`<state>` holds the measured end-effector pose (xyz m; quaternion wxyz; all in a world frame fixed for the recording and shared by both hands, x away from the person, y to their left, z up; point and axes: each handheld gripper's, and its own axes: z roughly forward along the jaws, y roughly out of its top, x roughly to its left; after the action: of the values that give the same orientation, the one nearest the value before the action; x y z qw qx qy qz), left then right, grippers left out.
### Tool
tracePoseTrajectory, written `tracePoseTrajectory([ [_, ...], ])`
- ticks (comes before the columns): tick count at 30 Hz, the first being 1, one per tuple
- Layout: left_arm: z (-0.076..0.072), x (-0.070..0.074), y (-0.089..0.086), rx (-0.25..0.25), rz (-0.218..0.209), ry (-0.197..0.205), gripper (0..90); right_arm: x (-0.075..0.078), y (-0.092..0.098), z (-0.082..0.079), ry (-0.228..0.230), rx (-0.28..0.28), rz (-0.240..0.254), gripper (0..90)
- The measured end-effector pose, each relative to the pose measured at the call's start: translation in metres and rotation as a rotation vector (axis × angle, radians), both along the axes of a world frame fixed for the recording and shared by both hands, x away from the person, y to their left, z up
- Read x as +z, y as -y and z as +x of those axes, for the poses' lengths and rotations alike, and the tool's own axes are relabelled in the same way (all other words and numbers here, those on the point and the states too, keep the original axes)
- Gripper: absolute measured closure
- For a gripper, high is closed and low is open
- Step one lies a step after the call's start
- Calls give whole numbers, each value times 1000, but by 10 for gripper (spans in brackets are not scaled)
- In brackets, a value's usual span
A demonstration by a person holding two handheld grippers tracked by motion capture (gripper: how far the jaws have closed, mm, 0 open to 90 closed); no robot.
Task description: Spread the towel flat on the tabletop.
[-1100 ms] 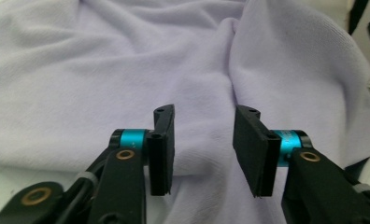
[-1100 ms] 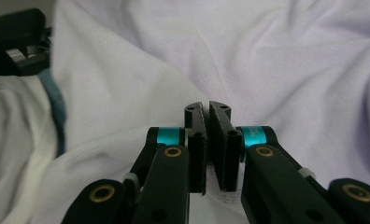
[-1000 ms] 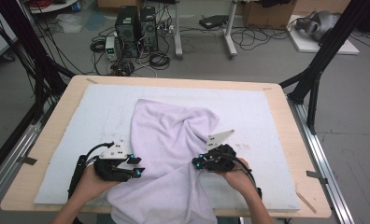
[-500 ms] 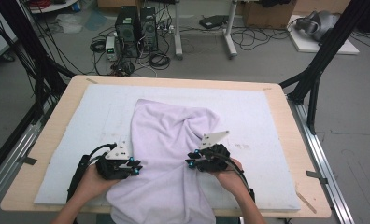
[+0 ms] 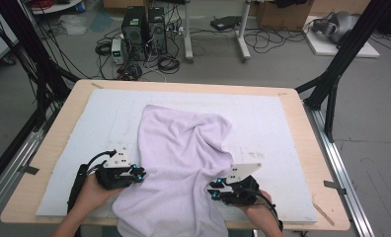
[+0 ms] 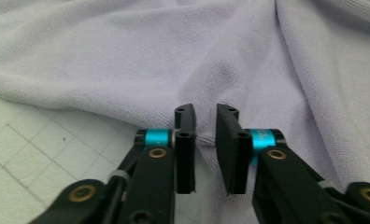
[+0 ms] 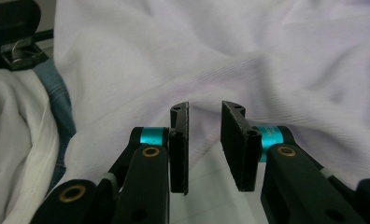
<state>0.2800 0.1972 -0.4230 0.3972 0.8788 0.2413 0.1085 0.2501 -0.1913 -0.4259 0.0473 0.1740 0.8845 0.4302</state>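
- Item: a lilac towel [image 5: 181,163] lies crumpled on the white mat [image 5: 282,128] of the worktop [image 5: 309,123], its near end draped over the front edge.
- Left tool [image 5: 139,174] sits at the towel's left edge; its jaws have just been closing and stand narrowly apart, the hem ahead of the pads, not visibly pinched.
- Right tool [image 5: 214,190] sits at the towel's right edge; its jaws have just been opening and stand slightly parted, cloth ahead, no grip evident.
- Step judged: taking hold of both side edges to spread the towel.
- Next move calls for pushing each tool onto a hem and closing firmly.
- Change: the right tool has shifted outward and nearer the front edge; the left has barely moved.
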Motion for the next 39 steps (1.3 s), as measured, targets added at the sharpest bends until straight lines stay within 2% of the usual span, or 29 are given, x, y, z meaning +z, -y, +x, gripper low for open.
tracePoseTrajectory([
  [3, 2, -7, -1, 10, 5, -29, 666, -12, -11, 0, -10, 21, -41, 722],
  [4, 3, -11, -2, 15, 3, -41, 660, -14, -14, 1, -17, 24, -42, 723],
  [6, 3, -15, -2, -1, -2, -57, 703, -20, -19, 3, -17, 33, -66, 751],
  [9, 2, -16, -2, -20, -2, -63, 813, -22, -17, 8, -53, 46, -38, 879],
  [12, 1, -15, -3, -16, -11, -58, 835, -20, -15, 7, -48, 59, -49, 889],
  [17, -2, -11, -7, -3, -25, -37, 845, -12, 5, -6, -50, 48, -36, 890],
  [23, -10, -3, -15, -5, -69, -27, 852, 9, 34, -33, -31, 58, -25, 885],
  [24, -11, -2, -17, -16, -79, -28, 825, 12, 38, -35, -23, 62, -10, 883],
  [25, -12, -1, -19, -12, -91, -30, 753, 14, 41, -37, -27, 57, 5, 880],
  [26, -12, 0, -22, 1, -97, -33, 683, 17, 43, -36, -11, 50, 16, 850],
  [28, -10, 0, -29, 22, -98, -33, 642, 19, 46, -31, 1, 15, 23, 826],
  [32, -6, -4, -34, 28, -77, -37, 710, 12, 40, -17, 18, -18, -29, 779],
  [34, -4, -8, -30, 17, -62, -44, 730, 4, 34, -8, -1, -10, -33, 760],
  [36, -4, -14, -23, -2, -44, -54, 730, -5, 25, -1, -10, -10, -45, 699],
  [38, -5, -20, -15, -17, -25, -64, 697, -13, 17, 4, -33, -5, -57, 668],
  [39, -6, -21, -14, -16, -26, -51, 684, -18, 12, 6, -36, -2, -72, 666],
])
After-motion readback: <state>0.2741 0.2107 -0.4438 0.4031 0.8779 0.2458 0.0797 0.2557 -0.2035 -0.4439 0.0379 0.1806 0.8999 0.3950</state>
